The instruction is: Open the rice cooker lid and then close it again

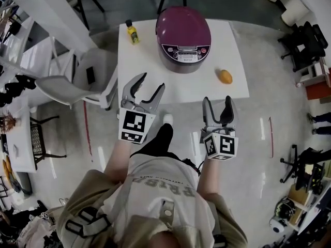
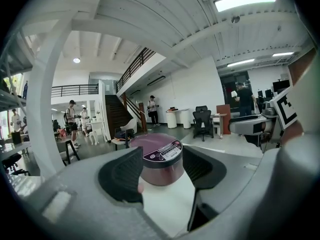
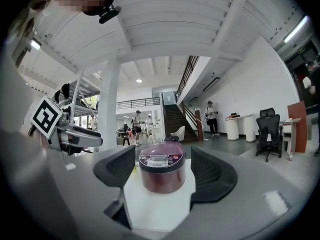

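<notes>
A maroon rice cooker point(image 1: 183, 37) with its lid down and a grey control panel facing me stands at the back middle of a small white table point(image 1: 150, 87). My left gripper point(image 1: 147, 85) hovers open over the table's near left edge, well short of the cooker. My right gripper point(image 1: 217, 106) is open too, just off the near right edge. In the left gripper view the cooker point(image 2: 161, 159) shows between the empty jaws. The right gripper view also frames the cooker point(image 3: 162, 166) between empty jaws, some way ahead.
A small yellow bottle point(image 1: 132, 32) stands at the table's back left corner and an orange fruit point(image 1: 225, 76) lies at its right side. A white chair point(image 1: 77, 81) is pushed against the table's left. Office chairs and shelves ring the room.
</notes>
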Demonstrator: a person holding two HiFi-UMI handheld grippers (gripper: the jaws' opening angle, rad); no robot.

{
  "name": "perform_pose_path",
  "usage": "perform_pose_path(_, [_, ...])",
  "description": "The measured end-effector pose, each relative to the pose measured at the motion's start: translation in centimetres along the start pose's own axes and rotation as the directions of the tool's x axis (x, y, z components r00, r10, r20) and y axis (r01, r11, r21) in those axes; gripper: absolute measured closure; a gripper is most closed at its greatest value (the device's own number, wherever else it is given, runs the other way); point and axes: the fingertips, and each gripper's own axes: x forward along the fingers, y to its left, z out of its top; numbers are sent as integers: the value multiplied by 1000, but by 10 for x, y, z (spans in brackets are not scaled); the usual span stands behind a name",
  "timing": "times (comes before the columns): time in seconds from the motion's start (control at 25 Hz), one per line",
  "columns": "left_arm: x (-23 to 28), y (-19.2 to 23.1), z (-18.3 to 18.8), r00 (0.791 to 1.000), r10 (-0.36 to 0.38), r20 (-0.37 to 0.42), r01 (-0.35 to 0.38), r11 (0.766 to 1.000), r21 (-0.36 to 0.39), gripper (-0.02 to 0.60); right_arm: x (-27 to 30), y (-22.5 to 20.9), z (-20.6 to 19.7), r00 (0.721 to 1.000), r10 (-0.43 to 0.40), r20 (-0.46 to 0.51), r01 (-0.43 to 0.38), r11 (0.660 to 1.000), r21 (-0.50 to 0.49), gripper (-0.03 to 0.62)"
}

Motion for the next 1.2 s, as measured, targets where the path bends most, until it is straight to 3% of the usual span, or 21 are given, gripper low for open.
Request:
perform_pose_path(0.48, [47,2,-4,1000,-30,-6,30,1000,2,321,34,-10,-10,999,32,-24,-33,999,-14,270])
perform_pose_path(0.92, [92,19,-3,999,-33,-41,35,999,40,319,93,-15,-3,990,129,-48,-131,991,-34,270])
perform_pose_path(1.2, [123,18,-7,991,-93,-99,104,989,107,228,131,-10,-1,960,259,-109,-268,960,-82,244])
